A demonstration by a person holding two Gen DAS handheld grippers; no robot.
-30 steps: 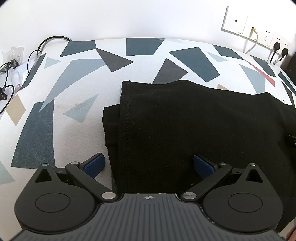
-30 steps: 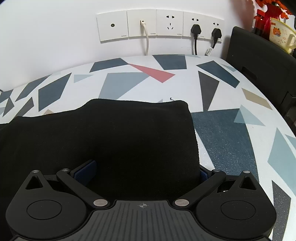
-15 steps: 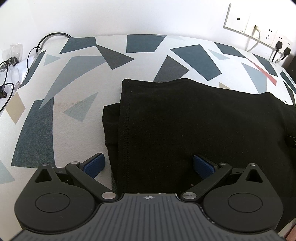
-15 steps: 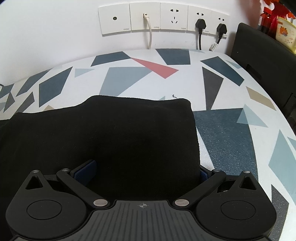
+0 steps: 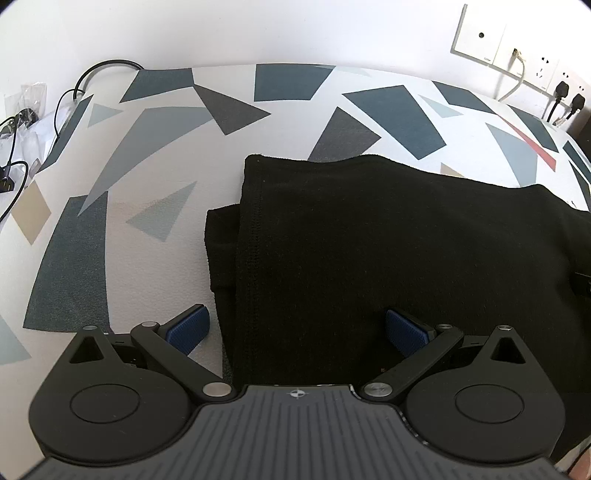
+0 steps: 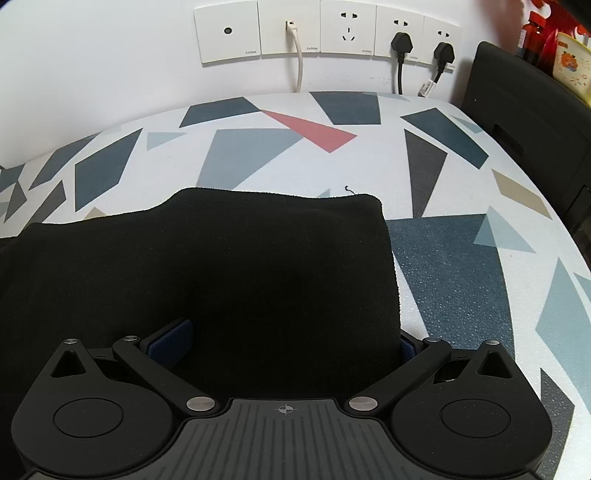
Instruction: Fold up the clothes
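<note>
**Both grippers spread wide at the near edge of the folded black garment**

The left gripper (image 5: 297,330) had its blue pads (image 5: 188,328) far apart, gripping nothing; one pad sat over the patterned tablecloth (image 5: 147,166), the other over the black garment (image 5: 388,240), whose stitched left edge ran between them. The right gripper (image 6: 284,341) was equally wide, straddling the garment's (image 6: 221,277) right edge, its right pad half hidden behind the cloth. The garment lay folded flat on the table, a lower layer poking out at its left. Beyond it stood wall sockets (image 6: 325,31) with plugged cables.
</note>
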